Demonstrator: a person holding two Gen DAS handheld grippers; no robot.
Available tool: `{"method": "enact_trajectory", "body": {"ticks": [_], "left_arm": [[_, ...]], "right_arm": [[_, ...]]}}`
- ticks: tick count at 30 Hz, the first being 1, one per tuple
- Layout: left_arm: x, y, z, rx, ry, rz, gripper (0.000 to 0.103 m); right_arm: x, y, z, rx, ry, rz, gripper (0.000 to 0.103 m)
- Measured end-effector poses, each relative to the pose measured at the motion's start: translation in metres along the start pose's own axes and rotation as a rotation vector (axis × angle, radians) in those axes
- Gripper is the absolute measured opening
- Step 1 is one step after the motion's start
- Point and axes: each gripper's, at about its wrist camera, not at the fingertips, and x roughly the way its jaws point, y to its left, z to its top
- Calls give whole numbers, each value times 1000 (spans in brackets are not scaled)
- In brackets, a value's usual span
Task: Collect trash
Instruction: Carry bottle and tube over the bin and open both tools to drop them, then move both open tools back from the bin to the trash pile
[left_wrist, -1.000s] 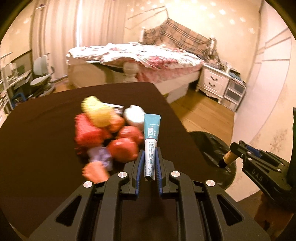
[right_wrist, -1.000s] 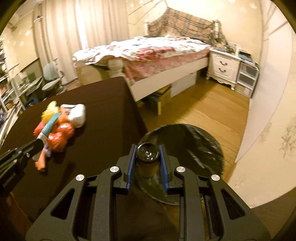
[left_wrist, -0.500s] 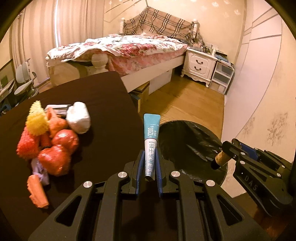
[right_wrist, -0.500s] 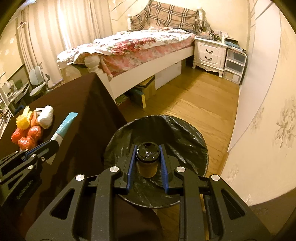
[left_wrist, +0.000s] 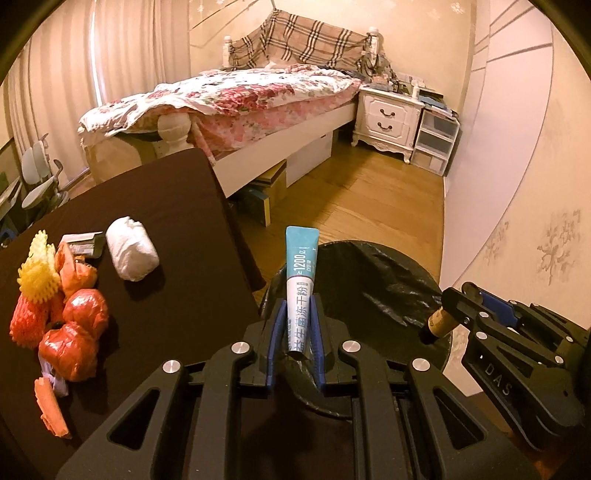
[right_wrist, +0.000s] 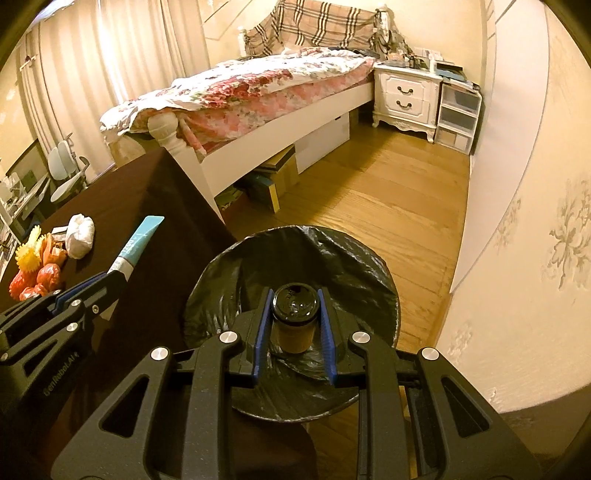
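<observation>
My left gripper (left_wrist: 297, 314) is shut on a teal and white tube (left_wrist: 300, 273), held at the near left rim of the black-lined trash bin (left_wrist: 388, 280). My right gripper (right_wrist: 294, 314) is shut on a small brown bottle with a black cap (right_wrist: 294, 317), held over the open bin (right_wrist: 332, 254). The right gripper also shows in the left wrist view (left_wrist: 443, 314) with the bottle (left_wrist: 439, 323) above the bin's right side. The left gripper and tube (right_wrist: 138, 245) show in the right wrist view over the table edge.
A dark brown table (left_wrist: 177, 229) holds a pile of red, orange and yellow wrappers (left_wrist: 55, 302) and a white wad (left_wrist: 131, 253). Beyond the bin lie a wooden floor (right_wrist: 388, 206), a bed (left_wrist: 240, 99), a white nightstand (left_wrist: 388, 118) and a wall at right.
Both grippers have swung right from the table toward the bin. The tube now sits at the bin's rim and the bottle is farther over the bin opening.
</observation>
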Motion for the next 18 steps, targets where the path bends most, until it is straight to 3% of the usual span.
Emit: {"method": "enact_trajectory", "body": {"ticks": [3,5,11,18], "left_arm": [[0,-4,-2,10,-2,6,24],[-1,-5,-3,13,-5,14,37],[-5,-3,-2,-5,-24,22,59],[-13,6,-4,-39,-30,31,67]], "right_arm": [[0,-3,2,13,-9,-2,35],[0,-5,2,24,-15,-7,42],[-3,-13,1,40,-23,-22,49],[-10,-18,0,57,-31,-34,57]]}}
